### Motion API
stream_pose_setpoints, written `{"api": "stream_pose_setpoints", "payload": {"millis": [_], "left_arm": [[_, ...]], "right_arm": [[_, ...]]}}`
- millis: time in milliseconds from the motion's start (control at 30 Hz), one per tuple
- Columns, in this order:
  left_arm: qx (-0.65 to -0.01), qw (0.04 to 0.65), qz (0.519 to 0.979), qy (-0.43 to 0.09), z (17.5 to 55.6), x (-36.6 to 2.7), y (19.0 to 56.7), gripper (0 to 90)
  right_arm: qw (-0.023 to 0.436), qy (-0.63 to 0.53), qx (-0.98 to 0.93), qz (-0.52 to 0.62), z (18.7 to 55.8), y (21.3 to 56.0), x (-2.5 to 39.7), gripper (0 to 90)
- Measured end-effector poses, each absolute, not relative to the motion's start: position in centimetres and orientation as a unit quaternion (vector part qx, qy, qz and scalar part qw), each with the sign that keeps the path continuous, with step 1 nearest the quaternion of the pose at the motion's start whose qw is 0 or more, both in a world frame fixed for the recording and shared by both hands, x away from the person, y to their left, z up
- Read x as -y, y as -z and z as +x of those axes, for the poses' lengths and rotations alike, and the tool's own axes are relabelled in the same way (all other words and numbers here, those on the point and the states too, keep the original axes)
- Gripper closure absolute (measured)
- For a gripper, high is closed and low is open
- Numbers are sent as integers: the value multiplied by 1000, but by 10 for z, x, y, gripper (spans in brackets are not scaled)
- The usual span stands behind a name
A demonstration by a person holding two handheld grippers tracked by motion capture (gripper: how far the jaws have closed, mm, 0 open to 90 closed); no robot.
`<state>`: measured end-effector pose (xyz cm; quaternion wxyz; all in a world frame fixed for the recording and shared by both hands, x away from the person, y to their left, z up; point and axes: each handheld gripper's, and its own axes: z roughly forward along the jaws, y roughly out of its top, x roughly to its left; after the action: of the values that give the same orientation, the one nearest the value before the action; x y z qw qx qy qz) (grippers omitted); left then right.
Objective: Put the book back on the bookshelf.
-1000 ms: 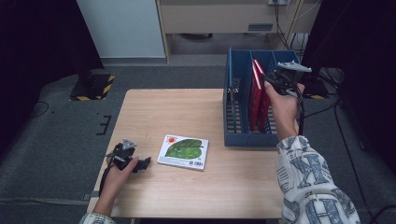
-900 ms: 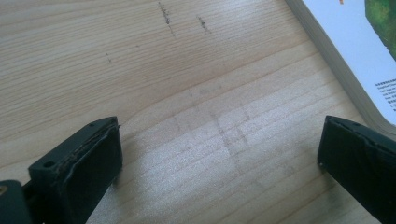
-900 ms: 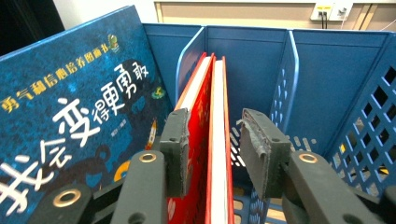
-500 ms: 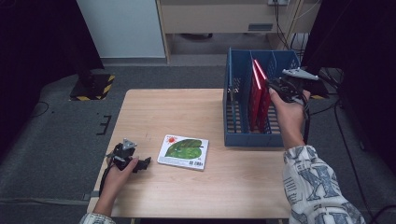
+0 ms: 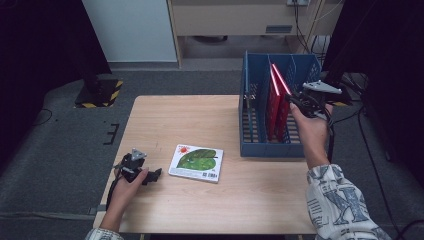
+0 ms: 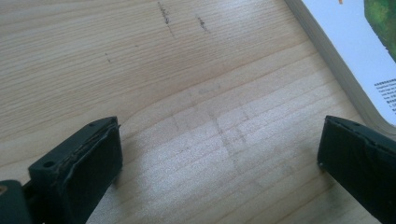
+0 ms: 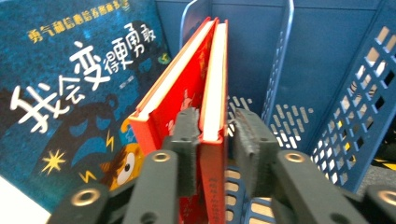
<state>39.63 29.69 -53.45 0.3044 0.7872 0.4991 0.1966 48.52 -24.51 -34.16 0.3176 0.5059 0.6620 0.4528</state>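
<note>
Two red books (image 5: 276, 100) lean upright in the blue rack (image 5: 270, 147) at the table's right. In the right gripper view the right-hand red book (image 7: 212, 93) stands between the jaws of my right gripper (image 7: 217, 135); the left jaw touches it and a thin gap shows at the right jaw. A dark blue picture book (image 7: 70, 93) stands to their left. From above, the right gripper (image 5: 312, 97) hovers by the rack's right side. My left gripper (image 5: 142, 172) rests open on the table, left of a flat book with a green leaf cover (image 5: 196, 162).
The rack's dividers (image 7: 280, 60) and perforated side wall (image 7: 359, 93) close in around the right gripper. In the left gripper view, the flat book's corner (image 6: 355, 51) lies just beyond the right jaw. Bare wooden table (image 5: 190, 120) stretches between book and rack.
The right hand and gripper have drifted a little to the right, away from the red books' tops. The left hand and the flat book have stayed put.
</note>
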Motion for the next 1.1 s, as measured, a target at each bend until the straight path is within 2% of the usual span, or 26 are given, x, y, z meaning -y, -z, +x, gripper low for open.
{"api": "stream_pose_setpoints", "payload": {"millis": [200,567,967,1100], "left_arm": [[-499,304,787,-197,396,-297,534,0],[-499,305,787,-197,396,-297,535,0],[-499,304,787,-196,396,-297,535,0],[-499,305,787,-196,396,-297,535,0]], "right_arm": [[323,-447,-668,501,484,342,242,767],[309,-462,-669,494,480,341,231,729],[289,-492,-666,480,474,342,230,529],[284,-503,-663,477,474,343,230,416]]}}
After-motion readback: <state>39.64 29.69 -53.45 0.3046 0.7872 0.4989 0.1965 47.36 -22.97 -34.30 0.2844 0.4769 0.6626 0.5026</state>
